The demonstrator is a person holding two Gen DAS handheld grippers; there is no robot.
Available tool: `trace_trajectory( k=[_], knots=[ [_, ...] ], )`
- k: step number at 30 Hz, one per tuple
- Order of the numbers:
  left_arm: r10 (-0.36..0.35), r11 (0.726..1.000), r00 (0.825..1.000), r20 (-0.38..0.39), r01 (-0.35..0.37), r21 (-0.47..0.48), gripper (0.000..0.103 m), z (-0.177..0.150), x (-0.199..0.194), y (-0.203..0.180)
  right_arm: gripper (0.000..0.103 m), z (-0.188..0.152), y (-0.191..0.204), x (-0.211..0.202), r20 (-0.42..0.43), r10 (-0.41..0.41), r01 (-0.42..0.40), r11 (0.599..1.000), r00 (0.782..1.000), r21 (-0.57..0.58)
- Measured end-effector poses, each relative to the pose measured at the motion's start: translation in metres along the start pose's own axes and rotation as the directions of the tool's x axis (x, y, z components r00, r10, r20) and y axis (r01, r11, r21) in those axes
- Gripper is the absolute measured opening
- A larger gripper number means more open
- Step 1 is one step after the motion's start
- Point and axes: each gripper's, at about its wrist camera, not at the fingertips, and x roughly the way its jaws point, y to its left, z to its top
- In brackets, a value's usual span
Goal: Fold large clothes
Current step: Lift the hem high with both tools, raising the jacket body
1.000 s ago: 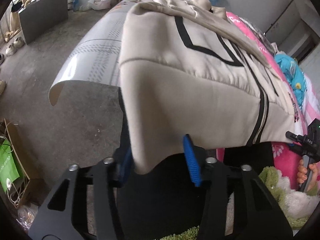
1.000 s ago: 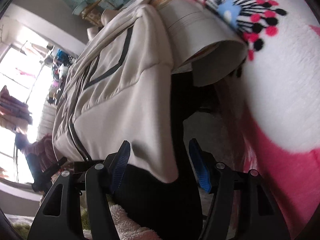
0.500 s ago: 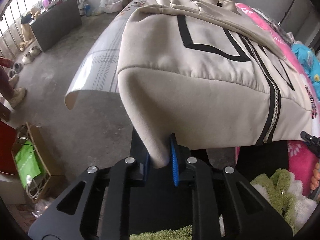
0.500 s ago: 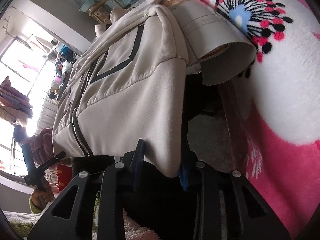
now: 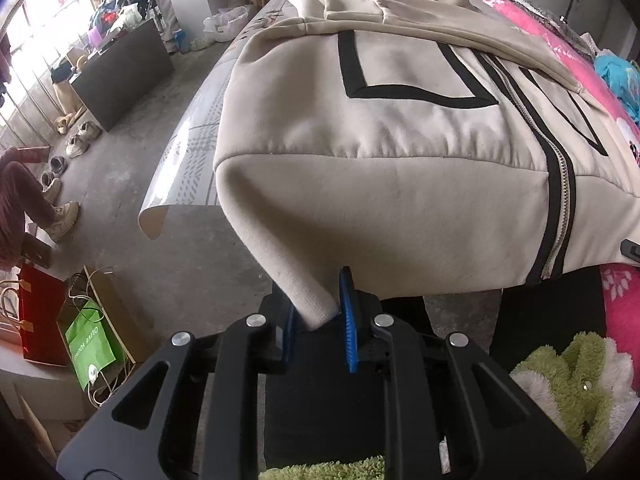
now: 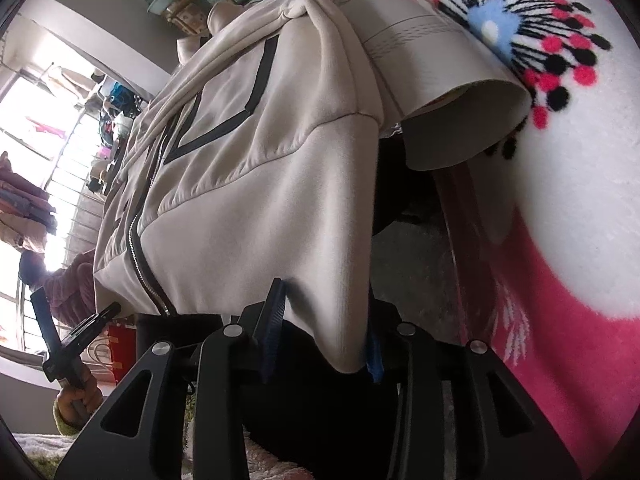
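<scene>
A beige zip-up hoodie (image 5: 400,128) with black stripe trim lies spread along the desk (image 5: 200,136), front side up, its sleeves folded across the chest and its hem hanging over the desk's near edge. The desk is covered by a pale patterned sheet whose corners curl off both near corners.

The left gripper (image 5: 316,320) has its blue-padded jaws closed on the hem's left corner, the ribbed fabric pinched tight between them (the cloth is pulled into a narrow tongue running down from the desk edge). The right gripper (image 6: 320,340) holds the hem's right corner between its jaws, which are opening slightly; the pads still touch the fabric on both sides, with a thick fold bunched between them.

The hoodie's zipper (image 5: 560,216) runs down the middle to the hem, between the two gripped corners. A pink flowered blanket (image 6: 560,240) lies just beside the desk's right edge. On the concrete floor (image 5: 132,120) past the left edge stand shoes and a green paper bag (image 5: 90,344).
</scene>
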Motion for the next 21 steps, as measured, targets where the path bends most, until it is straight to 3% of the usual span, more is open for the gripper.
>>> trace_trajectory(
  k=[4,21],
  knots=[
    [0.003,1.000,1.000,0.000,-0.003,0.003,0.017,-0.0027,-0.0002,-0.0028,0.049,-0.0005,0.0030,0.0009,-0.008,-0.002,0.002,1.000,1.000,-0.002],
    [0.011,1.000,1.000,0.007,-0.011,0.014,0.017,-0.0059,-0.0007,-0.0059,0.047,0.0002,0.0050,-0.0012,0.015,-0.026,0.027,0.999,1.000,-0.035]
  ],
)
